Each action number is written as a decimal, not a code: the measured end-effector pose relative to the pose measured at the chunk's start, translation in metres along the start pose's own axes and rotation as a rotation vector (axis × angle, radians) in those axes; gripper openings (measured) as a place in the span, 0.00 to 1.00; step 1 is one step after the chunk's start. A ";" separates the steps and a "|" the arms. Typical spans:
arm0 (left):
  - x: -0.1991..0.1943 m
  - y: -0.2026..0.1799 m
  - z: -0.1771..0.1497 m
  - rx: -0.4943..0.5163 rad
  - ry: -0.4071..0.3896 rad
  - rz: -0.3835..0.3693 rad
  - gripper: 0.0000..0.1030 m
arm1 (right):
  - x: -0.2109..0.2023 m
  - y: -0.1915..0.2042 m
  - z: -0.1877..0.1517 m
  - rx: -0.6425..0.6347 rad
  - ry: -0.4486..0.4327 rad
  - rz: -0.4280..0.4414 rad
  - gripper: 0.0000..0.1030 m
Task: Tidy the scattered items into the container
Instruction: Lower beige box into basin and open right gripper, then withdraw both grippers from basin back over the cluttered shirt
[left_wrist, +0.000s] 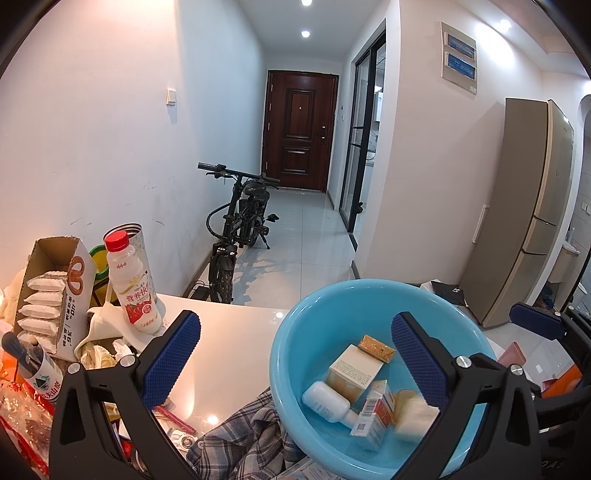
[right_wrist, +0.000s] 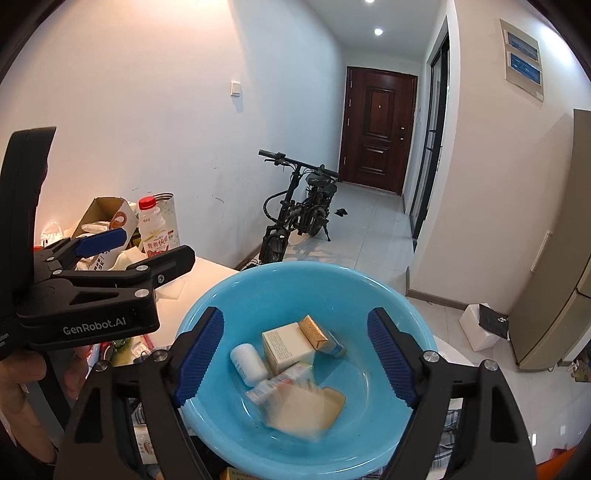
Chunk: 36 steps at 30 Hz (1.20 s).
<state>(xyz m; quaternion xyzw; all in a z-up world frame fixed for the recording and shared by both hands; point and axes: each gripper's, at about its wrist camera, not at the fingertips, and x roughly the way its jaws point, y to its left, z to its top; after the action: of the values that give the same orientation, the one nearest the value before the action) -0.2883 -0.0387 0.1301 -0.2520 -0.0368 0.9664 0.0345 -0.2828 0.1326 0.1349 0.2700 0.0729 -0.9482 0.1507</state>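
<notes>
Right gripper (right_wrist: 295, 356): jaws wide, gripping nothing, above blue basin (right_wrist: 236, 295).
Blurred tan item (right_wrist: 306, 408): in basin, below the pads.
Left gripper (left_wrist: 295, 363): released, empty.

I am viewing a white-walled corridor (left_wrist: 110, 129) ending in a dark wooden door (left_wrist: 299, 133) at upper centre. A black bicycle (left_wrist: 240, 218) is standing on pale tiled floor (left_wrist: 306, 236); recessed ceiling lights (left_wrist: 305, 34) are glowing; a refrigerator (left_wrist: 532, 214) is standing at right.
</notes>
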 end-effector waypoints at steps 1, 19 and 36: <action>0.000 0.000 0.000 0.001 0.000 0.000 1.00 | 0.000 -0.001 0.000 0.001 0.000 -0.002 0.80; -0.001 0.000 0.001 0.004 0.002 -0.001 1.00 | -0.002 0.001 0.004 0.003 -0.002 -0.007 0.84; -0.039 -0.017 0.000 0.079 -0.050 0.025 1.00 | -0.029 -0.004 0.012 0.030 -0.052 -0.083 1.00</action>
<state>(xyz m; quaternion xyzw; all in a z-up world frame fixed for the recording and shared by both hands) -0.2532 -0.0246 0.1506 -0.2267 0.0039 0.9735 0.0314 -0.2664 0.1412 0.1605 0.2440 0.0658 -0.9614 0.1089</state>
